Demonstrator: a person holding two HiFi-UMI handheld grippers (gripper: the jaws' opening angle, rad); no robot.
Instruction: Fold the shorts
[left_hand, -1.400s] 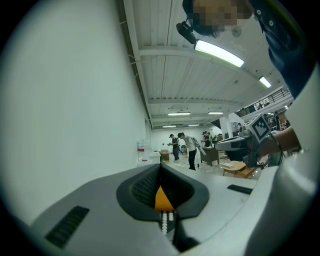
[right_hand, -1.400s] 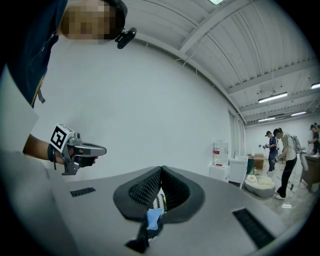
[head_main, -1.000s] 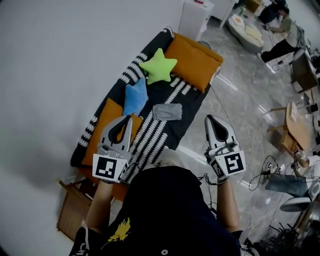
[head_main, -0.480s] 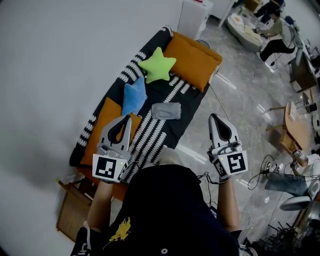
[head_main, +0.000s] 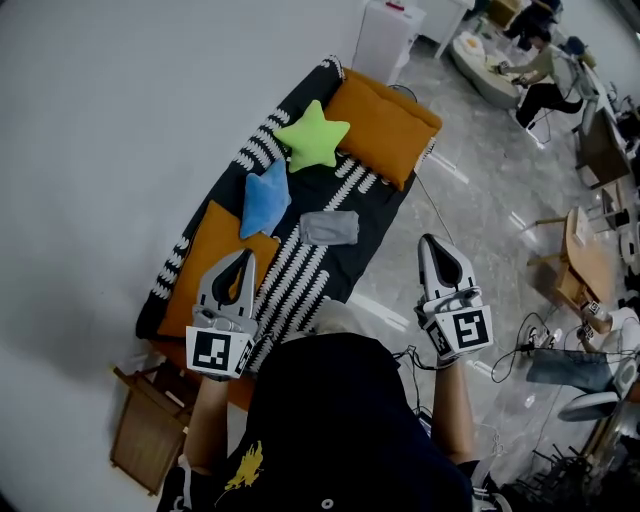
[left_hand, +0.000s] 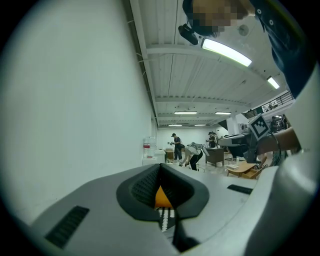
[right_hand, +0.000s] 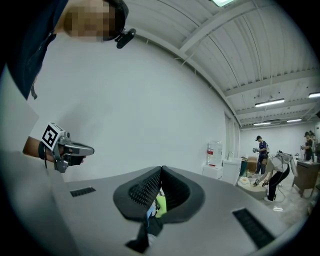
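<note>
Grey L gripper, R gripper level, closed.

The shorts look like soft, matt grey cloth; the bed cover is matt cloth, the green star plush, the floor glossy and smooth.

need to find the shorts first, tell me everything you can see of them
The shorts are a small grey bundle of soft-looking cloth, roughly rectangular, lying flat near the middle of the black-and-white patterned cover. In the head view they sit close beside the blue star cushion, on its right. Only the cover touches them.
</note>
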